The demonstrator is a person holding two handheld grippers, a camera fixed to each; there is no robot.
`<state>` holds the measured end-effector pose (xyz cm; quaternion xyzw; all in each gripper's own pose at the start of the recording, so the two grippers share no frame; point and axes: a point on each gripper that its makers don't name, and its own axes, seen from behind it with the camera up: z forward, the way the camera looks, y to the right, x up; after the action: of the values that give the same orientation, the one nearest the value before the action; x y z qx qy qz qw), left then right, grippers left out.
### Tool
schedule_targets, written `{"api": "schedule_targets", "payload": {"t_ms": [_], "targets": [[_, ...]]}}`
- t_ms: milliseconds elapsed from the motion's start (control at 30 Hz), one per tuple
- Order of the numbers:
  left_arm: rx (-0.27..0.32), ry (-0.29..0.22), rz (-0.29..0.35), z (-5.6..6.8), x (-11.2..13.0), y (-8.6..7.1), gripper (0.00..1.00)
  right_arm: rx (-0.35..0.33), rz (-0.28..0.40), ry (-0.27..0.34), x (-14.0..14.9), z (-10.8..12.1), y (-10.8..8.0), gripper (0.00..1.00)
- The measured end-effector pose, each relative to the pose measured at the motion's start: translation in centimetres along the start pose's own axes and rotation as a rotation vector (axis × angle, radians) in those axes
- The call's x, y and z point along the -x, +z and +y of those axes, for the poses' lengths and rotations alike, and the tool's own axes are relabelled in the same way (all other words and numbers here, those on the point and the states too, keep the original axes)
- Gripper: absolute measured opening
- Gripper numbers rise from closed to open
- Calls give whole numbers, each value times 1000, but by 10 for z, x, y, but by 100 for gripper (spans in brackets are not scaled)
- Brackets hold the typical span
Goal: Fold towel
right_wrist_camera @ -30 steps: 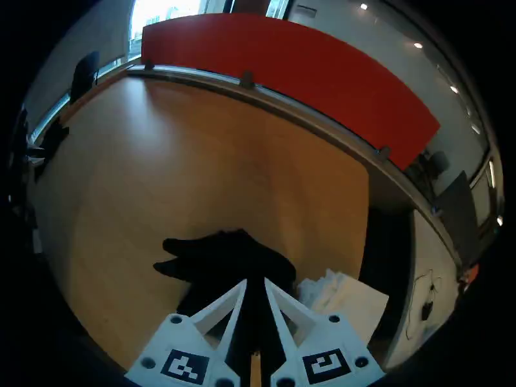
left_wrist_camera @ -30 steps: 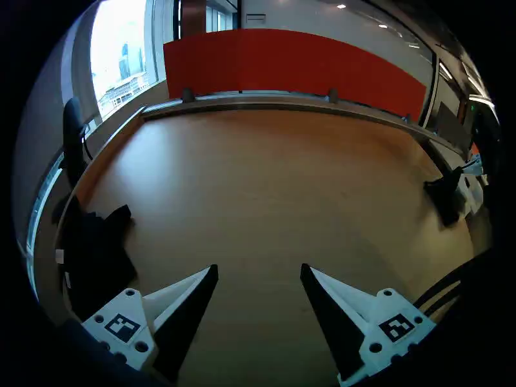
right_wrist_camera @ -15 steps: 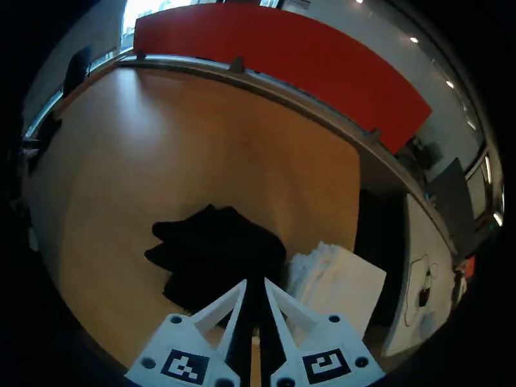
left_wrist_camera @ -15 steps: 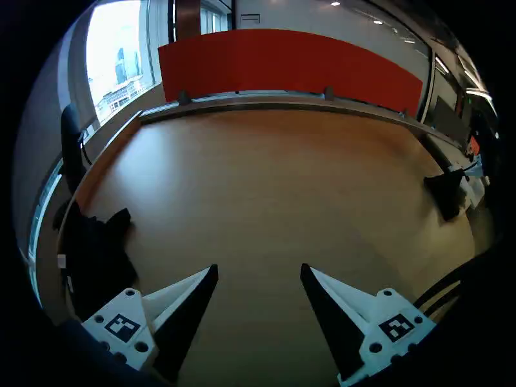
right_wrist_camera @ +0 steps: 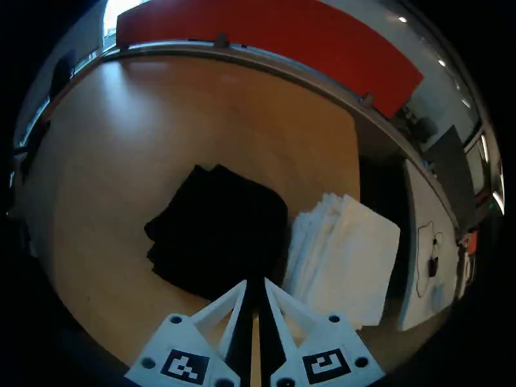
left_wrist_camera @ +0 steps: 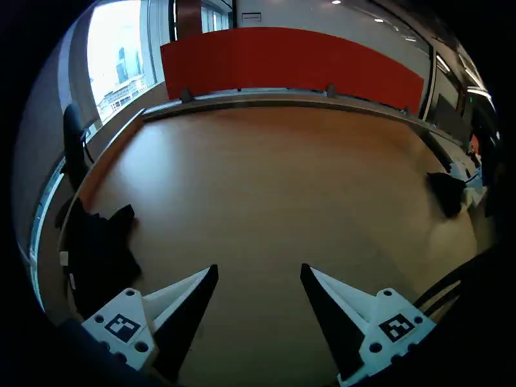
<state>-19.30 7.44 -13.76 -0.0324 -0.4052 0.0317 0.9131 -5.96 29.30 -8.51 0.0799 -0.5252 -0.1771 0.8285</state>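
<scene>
A black towel [right_wrist_camera: 219, 232] lies rumpled on the wooden table [right_wrist_camera: 129, 142], its near edge running into the narrow gap between my right gripper's [right_wrist_camera: 256, 290] fingertips, which are shut on it. Seen from the left gripper view, the same black towel [left_wrist_camera: 446, 193] is a small dark lump at the far right of the table [left_wrist_camera: 271, 174]. My left gripper [left_wrist_camera: 258, 274] hovers over bare wood with its fingers wide apart and nothing between them.
A stack of folded white towels [right_wrist_camera: 348, 255] sits just right of the black towel. A second black cloth [left_wrist_camera: 97, 251] hangs over the table's left edge. A red partition [left_wrist_camera: 290, 61] lines the far edge. A white desk [right_wrist_camera: 429, 251] stands to the right.
The right gripper view has pulled up and back: the black towel now looks farther off and flatter, and more of the white stack shows. The left gripper has hardly moved.
</scene>
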Motion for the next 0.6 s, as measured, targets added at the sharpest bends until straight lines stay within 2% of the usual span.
{"api": "schedule_targets", "payload": {"t_ms": [200,600], "targets": [[-3,10,-4,0,1,0,95,14,-34,33,18,1,8,4],[-4,20,-14,2,5,0,95,37,-76,64,35,3,18,4]]}}
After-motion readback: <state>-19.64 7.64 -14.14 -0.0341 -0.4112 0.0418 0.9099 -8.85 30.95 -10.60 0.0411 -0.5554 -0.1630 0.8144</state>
